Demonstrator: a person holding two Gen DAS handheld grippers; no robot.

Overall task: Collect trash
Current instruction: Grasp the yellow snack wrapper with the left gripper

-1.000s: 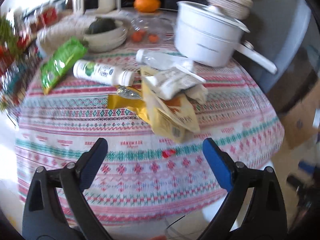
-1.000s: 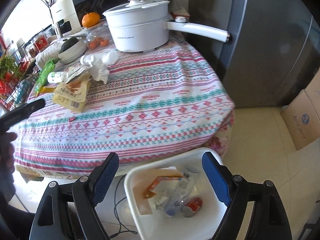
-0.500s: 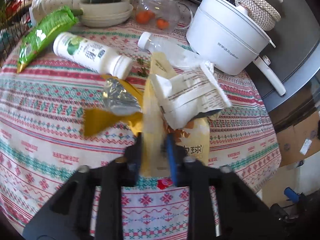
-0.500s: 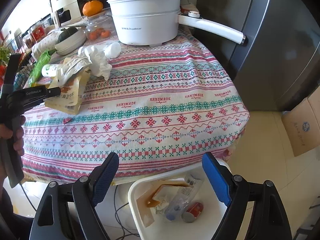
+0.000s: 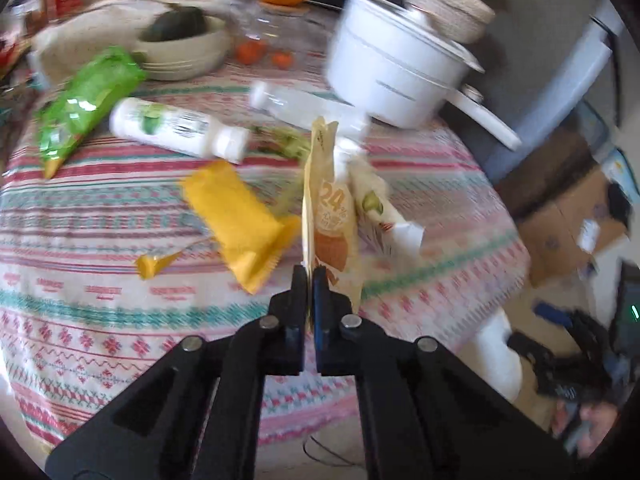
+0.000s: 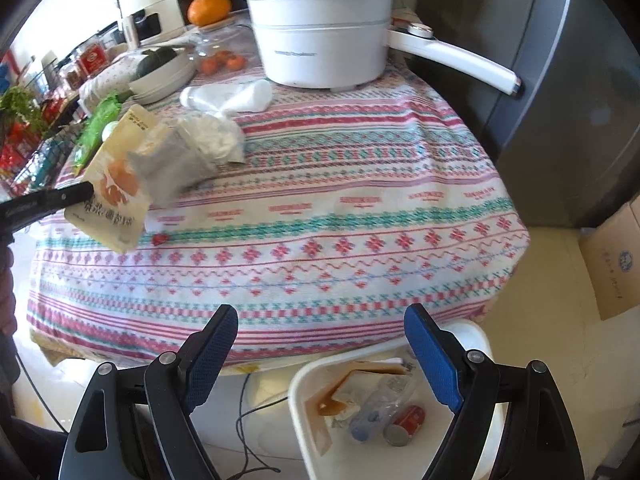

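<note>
Left gripper (image 5: 310,280): clamped on tan snack pouch (image 5: 326,204), frame centre.
Right gripper (image 6: 320,344): jaws wide, empty, above white trash bin (image 6: 298,404), lower right.

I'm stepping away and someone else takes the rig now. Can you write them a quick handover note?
Left tongs: shut on the beige snack bag, lifted off the table.
Right tongs: open, empty, above the white trash bin on the floor by the table.
Done: the bin already holds a can, a clear bottle and wrappers.
Left: drop the bag in the bin, then the yellow wrapper, white bottle, green packet, clear bottle and crumpled white wrappers.
</note>
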